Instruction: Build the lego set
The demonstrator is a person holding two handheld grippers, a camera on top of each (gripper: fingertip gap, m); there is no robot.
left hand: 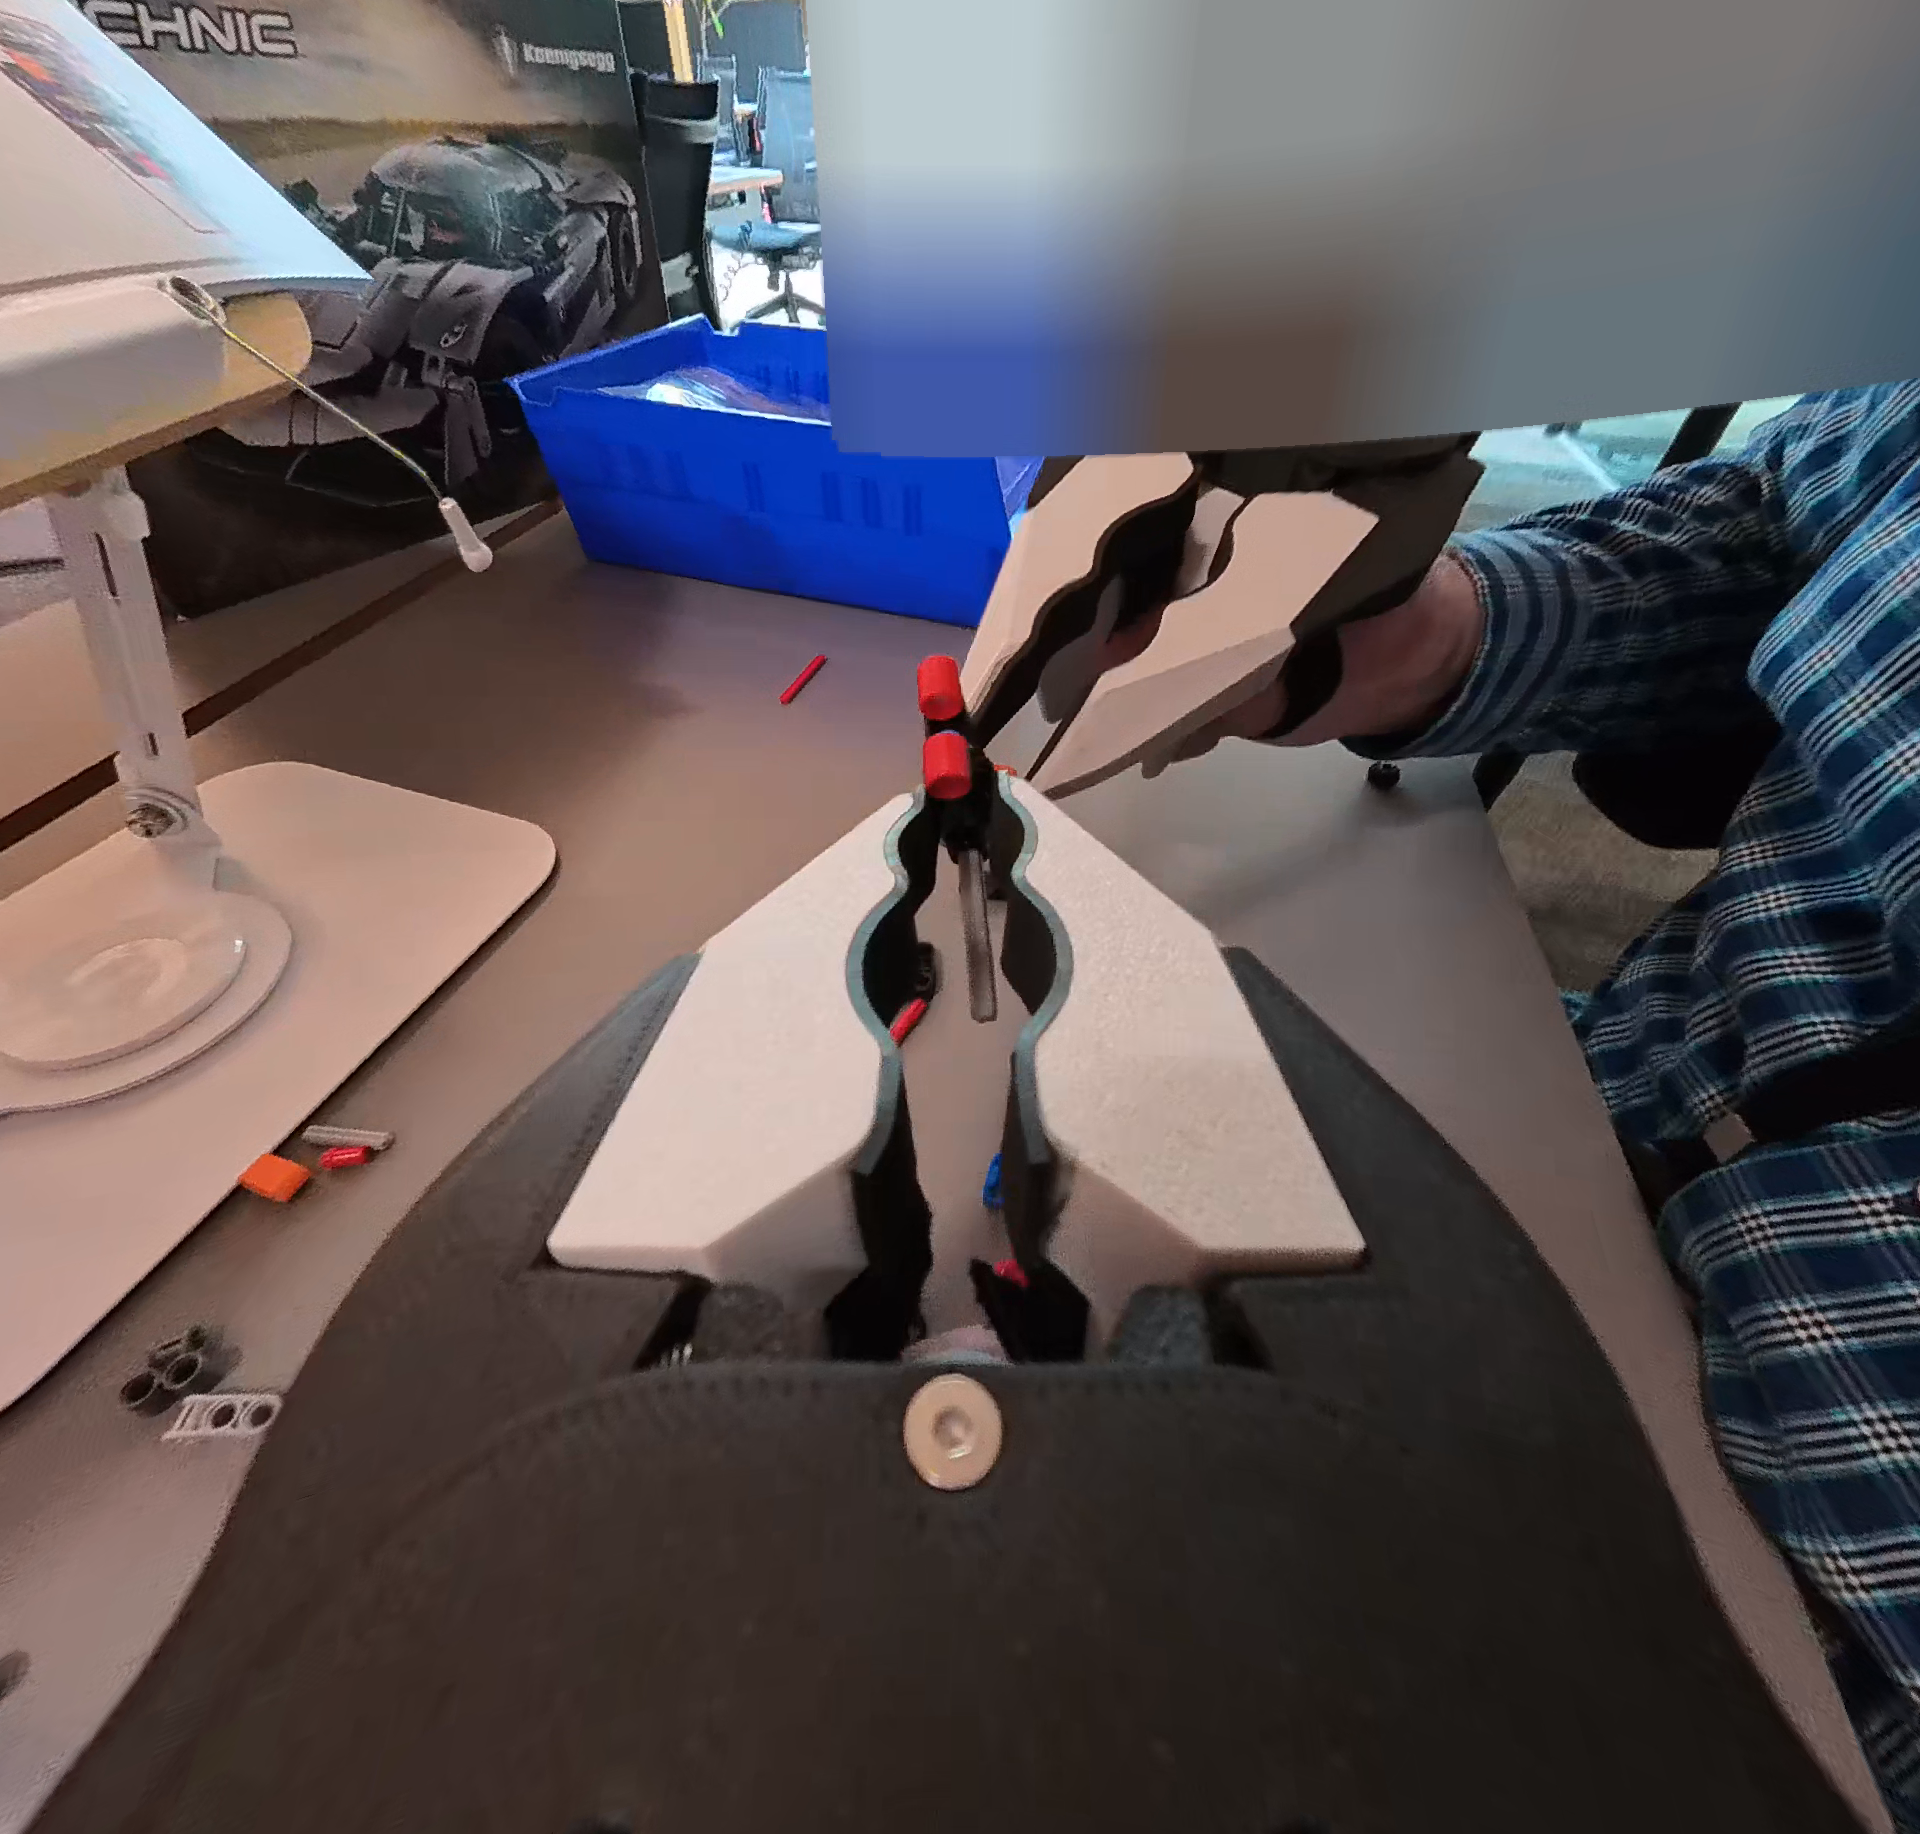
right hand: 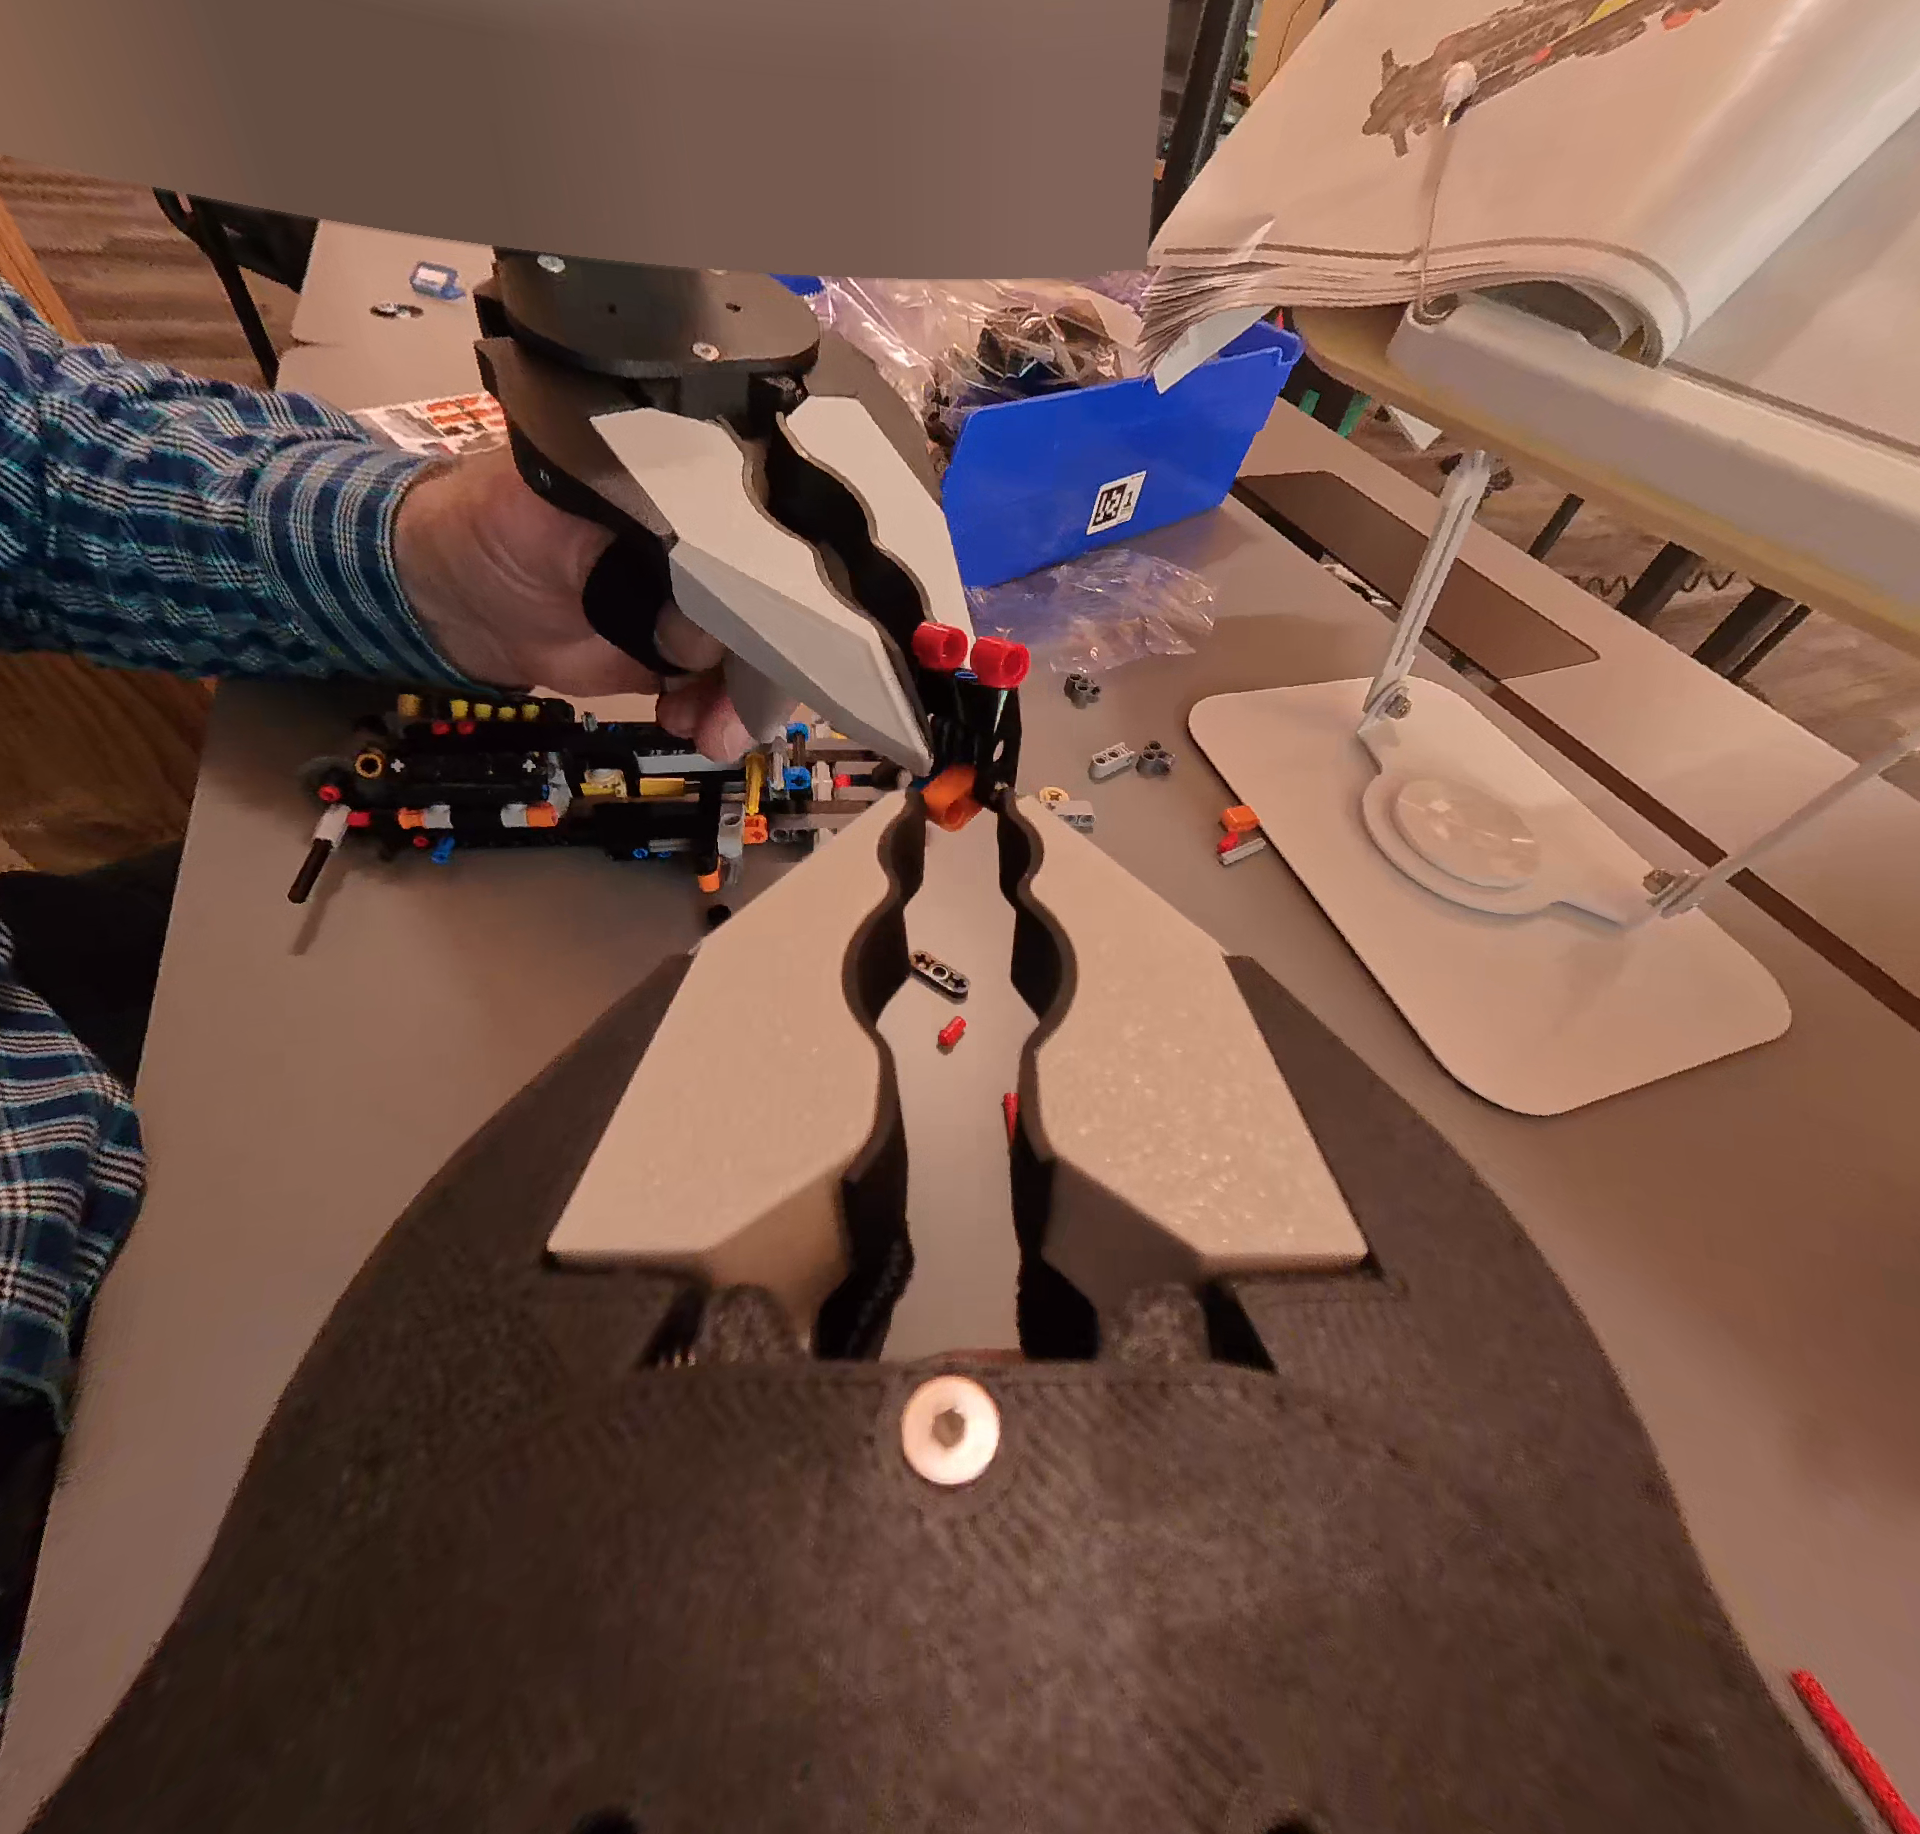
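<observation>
My left gripper is shut on a small black sub-assembly with two red bushes on top and a grey axle hanging below, held above the table. In the right wrist view the left gripper comes in from the upper left with the same sub-assembly. My right gripper is shut on an orange connector right at the sub-assembly's lower end. In the left wrist view the right gripper meets the piece from the right.
A long black chassis build lies on the grey table at the left. A blue bin with bags stands behind. An instruction book rests on a white stand. Loose pieces and a red axle lie about. The grippers are tip to tip, or close to it. From either gripper's tips it is about 20 cm to the long black chassis build.
</observation>
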